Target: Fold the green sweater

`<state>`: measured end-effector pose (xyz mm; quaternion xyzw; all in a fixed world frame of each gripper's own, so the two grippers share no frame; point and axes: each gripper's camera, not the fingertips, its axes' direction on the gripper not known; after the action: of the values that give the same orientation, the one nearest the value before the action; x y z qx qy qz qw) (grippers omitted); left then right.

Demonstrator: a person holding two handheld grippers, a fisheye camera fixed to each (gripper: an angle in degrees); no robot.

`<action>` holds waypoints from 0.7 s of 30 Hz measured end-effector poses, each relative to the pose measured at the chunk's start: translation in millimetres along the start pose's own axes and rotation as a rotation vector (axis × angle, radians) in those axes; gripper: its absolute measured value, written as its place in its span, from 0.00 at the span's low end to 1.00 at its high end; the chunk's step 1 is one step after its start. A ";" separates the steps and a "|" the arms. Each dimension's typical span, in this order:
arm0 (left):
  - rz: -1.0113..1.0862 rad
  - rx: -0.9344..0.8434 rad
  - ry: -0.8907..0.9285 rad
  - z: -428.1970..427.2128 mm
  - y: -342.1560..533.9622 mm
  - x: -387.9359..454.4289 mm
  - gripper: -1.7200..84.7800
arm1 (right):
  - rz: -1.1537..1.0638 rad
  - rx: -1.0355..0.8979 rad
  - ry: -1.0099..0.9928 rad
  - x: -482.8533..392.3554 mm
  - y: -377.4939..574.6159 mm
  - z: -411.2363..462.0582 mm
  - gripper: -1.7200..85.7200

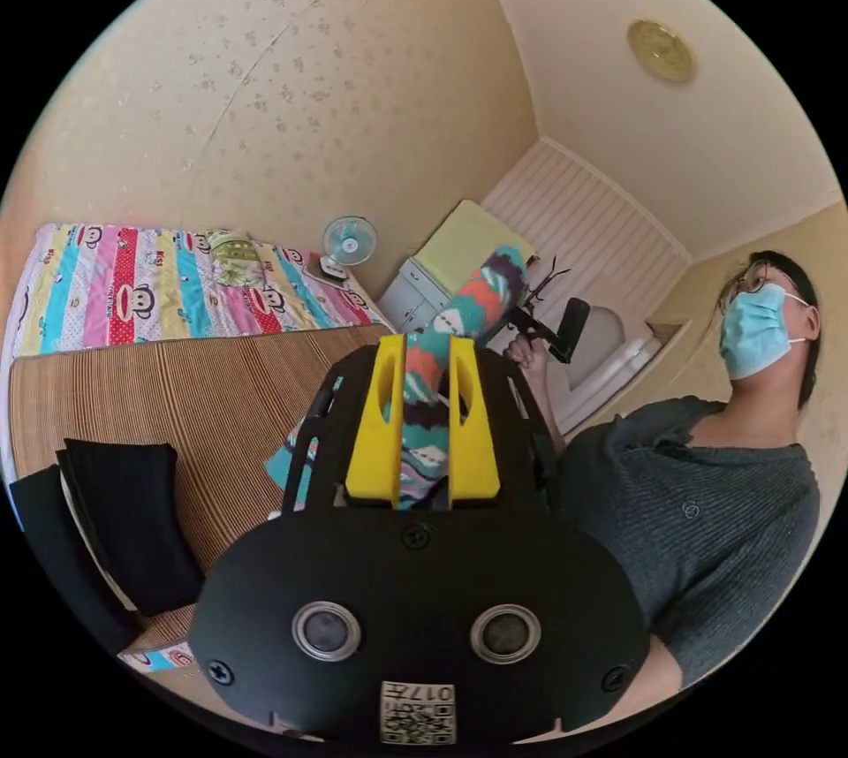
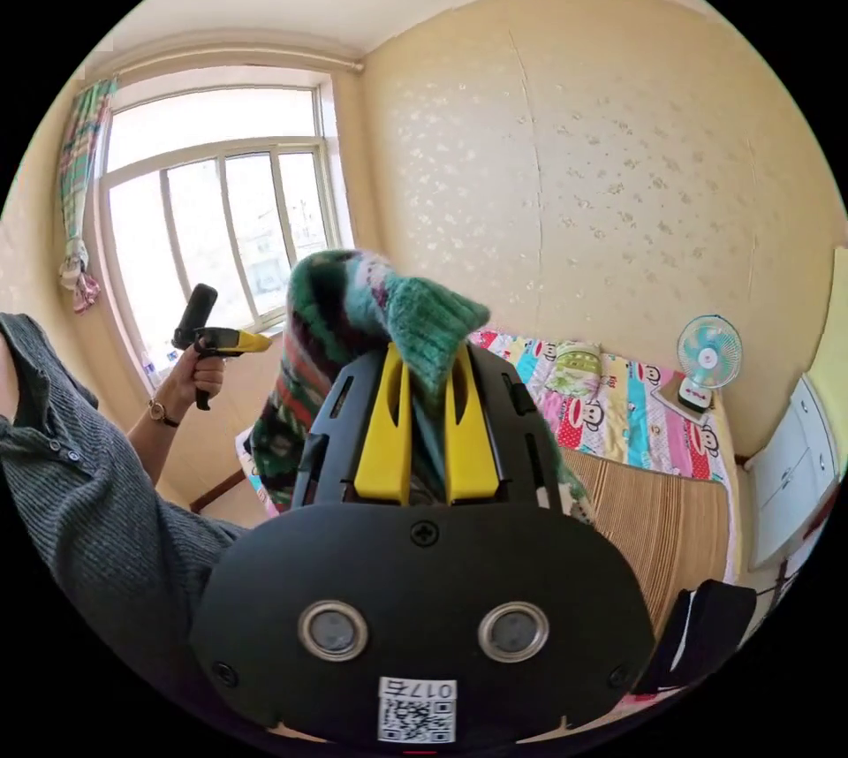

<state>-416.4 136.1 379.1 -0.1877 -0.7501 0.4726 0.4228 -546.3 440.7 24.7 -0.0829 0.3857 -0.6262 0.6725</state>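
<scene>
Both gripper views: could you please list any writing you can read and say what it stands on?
Nothing can be quoted with confidence.
Sticker on the left gripper: square code and short mirrored characters, not reliably readable.
Sticker on the right gripper: the same.
Cartoon bedsheet: small printed words, too blurred.

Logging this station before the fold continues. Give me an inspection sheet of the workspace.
Surface: bed with a striped woven mat; a cartoon-print sheet lies at its wall end.
Job's things: green sweater lifted off the bed, held between both grippers.
Clutter: black cushions on the mat; a small pillow on the sheet.
Grippers: left gripper and right gripper each clamp sweater fabric.
Cables: nothing seen.
Surroundings: desk fan, window, cabinet, person's hand.
</scene>
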 end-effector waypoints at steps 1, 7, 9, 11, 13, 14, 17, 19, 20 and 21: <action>-0.008 0.021 -0.009 12.9 3.4 7.6 0.15 | -0.012 -0.004 0.023 -6.1 -1.4 0.5 0.09; 0.113 0.014 -0.011 117.4 -0.5 93.6 0.22 | -0.137 -0.036 0.124 -67.2 -8.6 14.5 0.10; 0.154 0.018 -0.092 149.8 2.1 122.3 0.23 | -0.173 -0.048 0.224 -85.8 -15.9 16.1 0.10; 0.209 -0.015 -0.210 189.9 5.1 152.3 0.24 | -0.164 -0.046 0.278 -93.3 -19.4 14.4 0.10; 0.223 -0.051 -0.248 217.4 8.2 162.9 0.24 | -0.152 -0.033 0.279 -97.4 -20.6 9.6 0.10; 0.224 -0.089 -0.242 235.4 10.6 165.9 0.24 | -0.156 -0.024 0.299 -102.2 -20.6 6.3 0.10; 0.202 -0.155 -0.315 271.9 19.3 167.2 0.17 | -0.134 -0.041 0.382 -111.6 -20.7 3.2 0.10; 0.207 -0.132 -0.424 281.5 25.6 167.9 0.08 | -0.122 -0.040 0.338 -109.5 -17.2 0.8 0.10; 0.238 -0.089 -0.437 279.5 28.2 170.6 0.08 | -0.099 -0.038 0.292 -104.3 -14.3 -1.6 0.10; 0.252 -0.073 -0.433 276.9 28.3 171.8 0.07 | -0.060 -0.033 0.255 -96.0 -11.5 -6.5 0.10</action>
<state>-742.7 114.5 378.8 -0.1891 -0.8104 0.5233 0.1831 -551.4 527.8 66.9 -0.0251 0.4757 -0.6449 0.5977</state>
